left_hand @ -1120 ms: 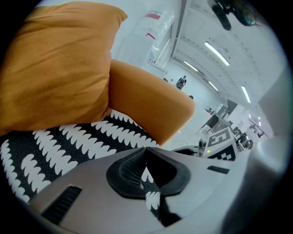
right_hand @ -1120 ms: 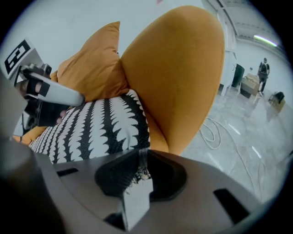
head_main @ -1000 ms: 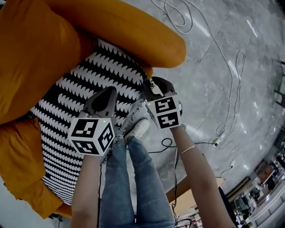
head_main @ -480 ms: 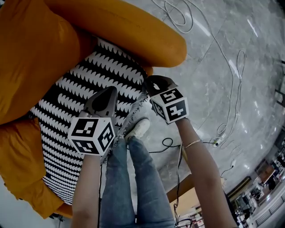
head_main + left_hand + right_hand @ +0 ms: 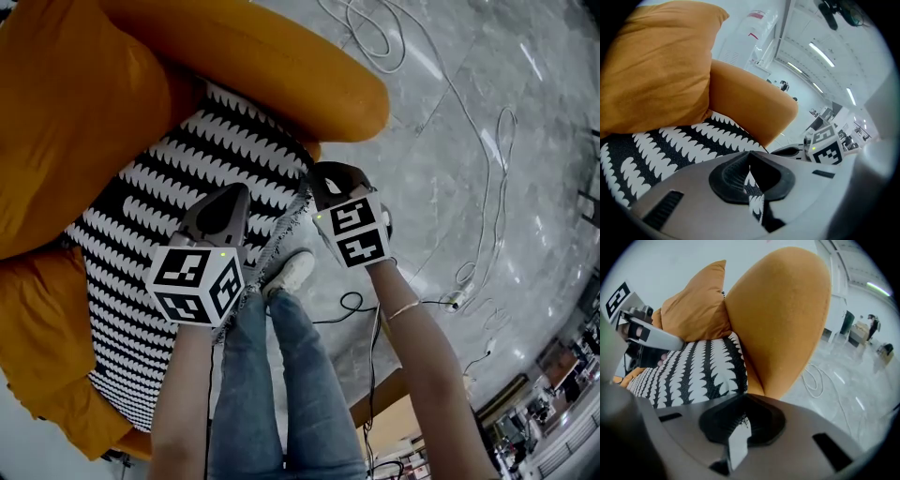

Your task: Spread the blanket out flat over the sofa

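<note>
A black-and-white patterned blanket lies over the seat of the orange sofa, its fringed front edge hanging toward my legs. My left gripper sits at that front edge, shut on a fold of the blanket. My right gripper is at the blanket's front corner beside the armrest. Its jaws are closing, and a pale strip of blanket edge is pinched between them. Across the seat, the right gripper view shows the left gripper.
An orange cushion leans on the sofa back, left of the blanket. The armrest rises just beyond my right gripper. My legs and a shoe are at the sofa front. Cables trail over the grey floor at right.
My right gripper swung a little to the right and came back to the blanket's front corner, its cube turning. The left gripper and the blanket have stayed put.
</note>
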Tool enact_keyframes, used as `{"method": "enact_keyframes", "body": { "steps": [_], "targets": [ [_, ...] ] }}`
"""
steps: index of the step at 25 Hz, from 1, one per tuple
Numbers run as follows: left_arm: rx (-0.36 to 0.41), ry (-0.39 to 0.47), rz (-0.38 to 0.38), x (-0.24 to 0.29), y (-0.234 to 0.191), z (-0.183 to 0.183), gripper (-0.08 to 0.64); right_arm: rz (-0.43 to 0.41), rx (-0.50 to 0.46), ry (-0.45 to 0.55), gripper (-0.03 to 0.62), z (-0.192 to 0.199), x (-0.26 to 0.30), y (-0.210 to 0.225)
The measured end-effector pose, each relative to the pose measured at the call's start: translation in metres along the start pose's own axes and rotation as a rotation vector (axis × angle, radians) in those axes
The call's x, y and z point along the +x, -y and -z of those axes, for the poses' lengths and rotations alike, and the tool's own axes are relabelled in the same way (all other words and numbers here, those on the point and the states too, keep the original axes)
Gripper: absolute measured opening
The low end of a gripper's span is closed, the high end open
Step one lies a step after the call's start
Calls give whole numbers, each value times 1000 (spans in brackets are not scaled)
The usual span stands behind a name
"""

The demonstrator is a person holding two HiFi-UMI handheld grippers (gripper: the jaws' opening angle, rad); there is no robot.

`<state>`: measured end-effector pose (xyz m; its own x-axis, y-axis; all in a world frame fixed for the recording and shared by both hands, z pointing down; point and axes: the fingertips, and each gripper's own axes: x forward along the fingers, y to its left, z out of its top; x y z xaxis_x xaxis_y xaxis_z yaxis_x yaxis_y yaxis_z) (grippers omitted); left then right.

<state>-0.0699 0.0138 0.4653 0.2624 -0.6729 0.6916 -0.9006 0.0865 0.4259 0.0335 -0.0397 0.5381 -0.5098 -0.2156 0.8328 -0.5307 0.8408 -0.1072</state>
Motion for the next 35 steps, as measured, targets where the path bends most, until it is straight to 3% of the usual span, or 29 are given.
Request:
{"method": "enact_keyframes", "body": {
  "steps": [3, 8, 10, 17, 22, 29, 35],
  "targets": [
    [2, 2, -1, 4, -9, 0, 18, 96, -29, 37, 18, -7, -3, 10],
    [3, 0, 1, 3, -13, 0, 18, 255, -171, 38, 18, -17, -9, 25],
    [9, -3, -1, -5, -11, -3, 18, 267, -205, 22, 18, -20, -8, 23],
    [9, -2, 6, -10, -8, -5, 18, 260, -160, -23, 19, -12, 5, 23],
    [5, 4, 8, -6, -11, -2, 18, 280, -209, -66, 20, -5, 22, 23],
    [42, 5, 7, -9, -5, -8, 18, 327, 2, -112, 21, 20, 16, 48],
    [27, -3, 24, -9, -3, -9, 18, 365, 67, -135, 21, 27, 0, 60]
  ]
}}
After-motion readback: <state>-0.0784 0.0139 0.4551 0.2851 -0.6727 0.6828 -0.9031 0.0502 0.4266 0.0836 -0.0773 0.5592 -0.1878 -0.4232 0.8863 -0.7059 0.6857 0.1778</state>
